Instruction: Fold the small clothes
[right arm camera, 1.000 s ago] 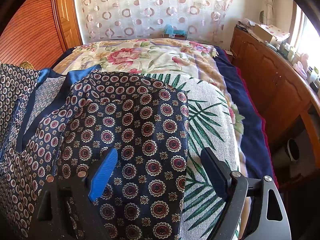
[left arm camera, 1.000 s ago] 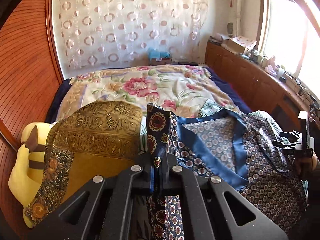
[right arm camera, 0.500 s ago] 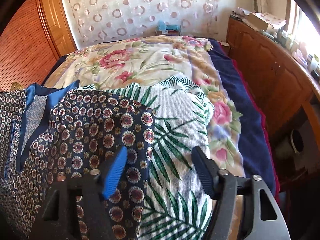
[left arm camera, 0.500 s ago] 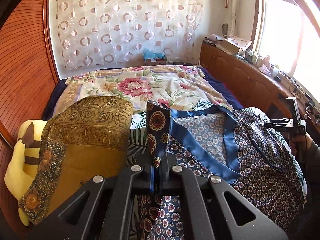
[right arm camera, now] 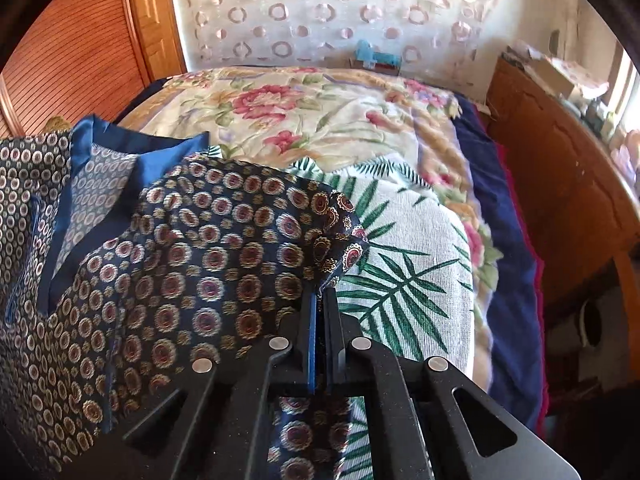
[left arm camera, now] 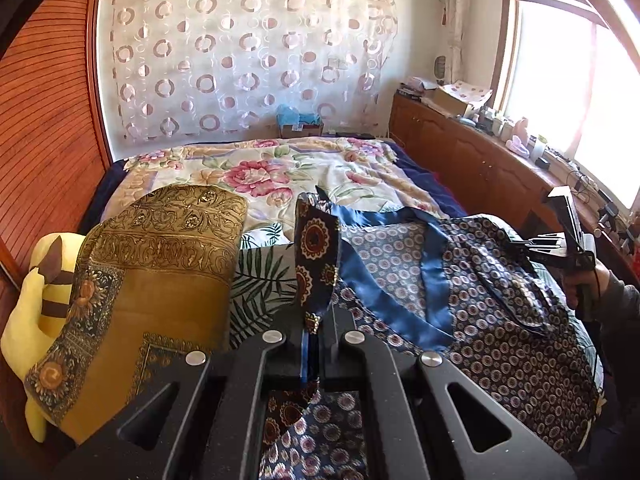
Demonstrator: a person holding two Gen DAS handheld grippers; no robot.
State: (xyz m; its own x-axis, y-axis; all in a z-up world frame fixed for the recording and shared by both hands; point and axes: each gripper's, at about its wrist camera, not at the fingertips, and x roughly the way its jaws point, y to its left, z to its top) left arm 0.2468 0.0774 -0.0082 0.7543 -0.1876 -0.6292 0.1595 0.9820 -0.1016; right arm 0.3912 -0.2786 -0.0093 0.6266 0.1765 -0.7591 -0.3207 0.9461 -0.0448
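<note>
Both grips are on: the left gripper (left arm camera: 316,332) pinches one corner of the patterned navy garment (left arm camera: 500,320), and the right gripper (right arm camera: 320,300) has just been closing, clamping another corner between its jaws. No fold made yet, I'd say; ahead of them lies the floral bedspread (right arm camera: 320,112), circle-print curtain (left arm camera: 248,52) beyond.

The left gripper (left arm camera: 316,320) pinches a raised corner of the navy patterned garment (left arm camera: 500,320), which spreads over the floral bed (left arm camera: 280,168) beside a gold cushion (left arm camera: 160,280).
</note>
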